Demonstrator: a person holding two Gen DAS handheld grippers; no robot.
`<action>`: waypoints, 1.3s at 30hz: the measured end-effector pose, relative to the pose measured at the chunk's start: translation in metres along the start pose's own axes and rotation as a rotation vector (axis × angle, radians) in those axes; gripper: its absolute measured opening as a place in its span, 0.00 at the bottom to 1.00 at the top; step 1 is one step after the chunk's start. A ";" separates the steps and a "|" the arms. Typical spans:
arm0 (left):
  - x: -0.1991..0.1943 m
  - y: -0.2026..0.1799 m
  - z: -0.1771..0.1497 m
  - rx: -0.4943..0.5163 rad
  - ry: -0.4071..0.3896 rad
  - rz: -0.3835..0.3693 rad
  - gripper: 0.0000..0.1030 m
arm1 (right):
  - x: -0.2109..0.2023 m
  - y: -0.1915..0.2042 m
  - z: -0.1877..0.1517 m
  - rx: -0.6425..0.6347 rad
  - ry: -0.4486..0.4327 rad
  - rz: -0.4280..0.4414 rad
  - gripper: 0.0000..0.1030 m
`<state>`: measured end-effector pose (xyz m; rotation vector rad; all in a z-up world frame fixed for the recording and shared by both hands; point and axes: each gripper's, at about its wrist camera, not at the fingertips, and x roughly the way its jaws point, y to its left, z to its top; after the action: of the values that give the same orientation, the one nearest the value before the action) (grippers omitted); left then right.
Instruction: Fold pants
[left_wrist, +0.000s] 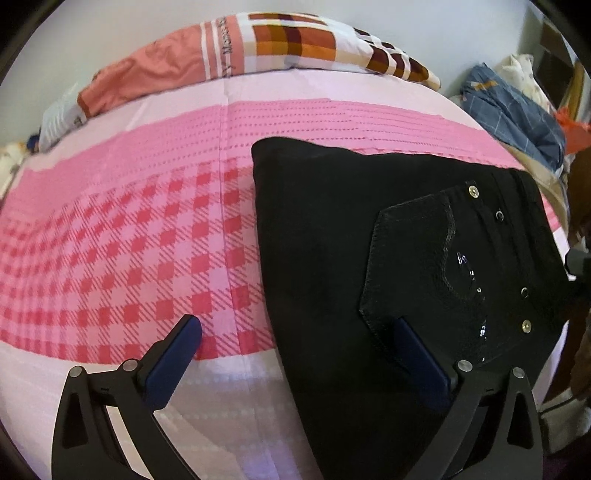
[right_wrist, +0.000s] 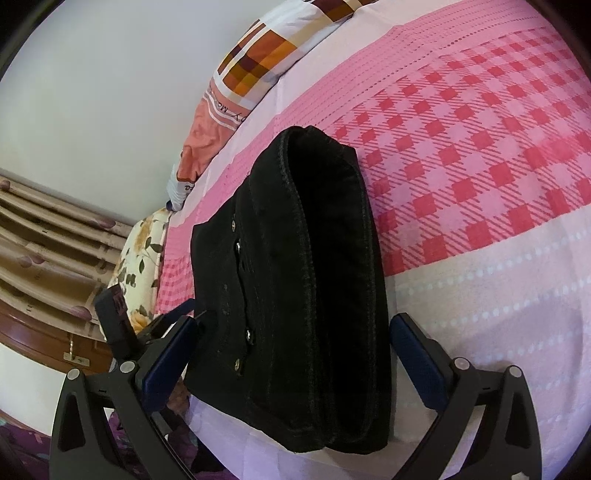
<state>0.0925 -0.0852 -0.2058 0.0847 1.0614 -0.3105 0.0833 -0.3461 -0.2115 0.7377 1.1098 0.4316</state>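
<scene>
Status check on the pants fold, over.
Left gripper open, empty. Right gripper open, straddling folded black pants. Pants compact on pink bedsheet. Nothing obstructing.

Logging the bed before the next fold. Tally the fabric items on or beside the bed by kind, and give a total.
Black pants, folded: 1
Pink checked bedsheet: 1
Patchwork-print pillow: 1
Floral cushion: 1
Blue checked cloth, bundled: 1
Total: 5
</scene>
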 end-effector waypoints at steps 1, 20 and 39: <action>-0.001 -0.002 0.000 0.008 -0.005 0.008 1.00 | 0.001 0.002 0.001 -0.011 0.002 -0.009 1.00; 0.001 -0.010 0.004 0.035 0.019 -0.032 1.00 | 0.014 0.007 0.008 -0.108 0.044 -0.074 0.55; 0.005 -0.023 0.013 0.094 0.021 -0.093 0.68 | 0.026 0.012 0.010 -0.137 0.063 -0.074 0.40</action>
<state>0.0991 -0.1109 -0.2013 0.1235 1.0732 -0.4442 0.1037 -0.3239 -0.2170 0.5645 1.1503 0.4661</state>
